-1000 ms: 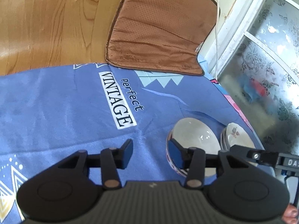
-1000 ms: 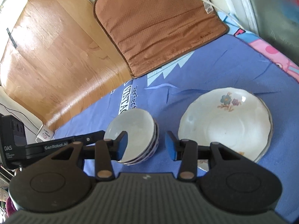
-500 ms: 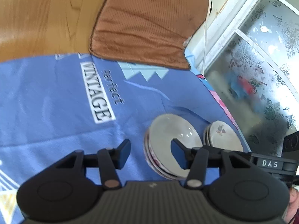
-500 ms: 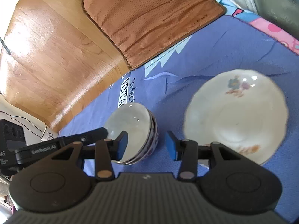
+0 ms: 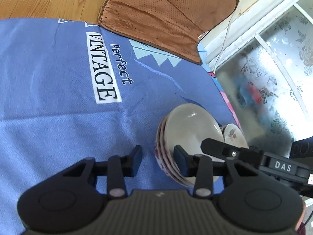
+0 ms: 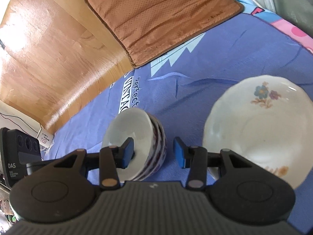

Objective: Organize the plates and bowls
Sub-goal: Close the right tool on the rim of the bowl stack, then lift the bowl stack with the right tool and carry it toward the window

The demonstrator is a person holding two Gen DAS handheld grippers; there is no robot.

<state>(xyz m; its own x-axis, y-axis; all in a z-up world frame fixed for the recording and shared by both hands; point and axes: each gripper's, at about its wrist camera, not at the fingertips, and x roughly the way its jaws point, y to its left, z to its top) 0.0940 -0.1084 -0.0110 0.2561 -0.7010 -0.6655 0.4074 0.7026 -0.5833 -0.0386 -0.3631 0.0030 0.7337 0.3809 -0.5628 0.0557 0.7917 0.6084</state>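
Observation:
A stack of white bowls with dark patterned outsides (image 5: 187,129) (image 6: 135,137) stands on the blue cloth (image 5: 58,98). A white plate with a flower print (image 6: 260,129) lies right of it; its edge shows behind the bowls in the left wrist view (image 5: 233,135). My left gripper (image 5: 158,158) is open, with the left wall of the bowl stack between its fingers. My right gripper (image 6: 154,151) is open, with the right wall of the stack between its fingers. Neither is closed on the rim.
A brown perforated mat (image 6: 156,13) (image 5: 166,13) lies at the far end, over the cloth's edge and the wooden floor (image 6: 49,49). A frosted glass door (image 5: 273,68) stands to the right. The cloth (image 6: 225,58) has a VINTAGE print (image 5: 101,68).
Both grippers have shifted over the bowl stack: the left one so its fingers straddle the stack's left wall, the right one slightly forward. Bowls and plate have stayed where they were.

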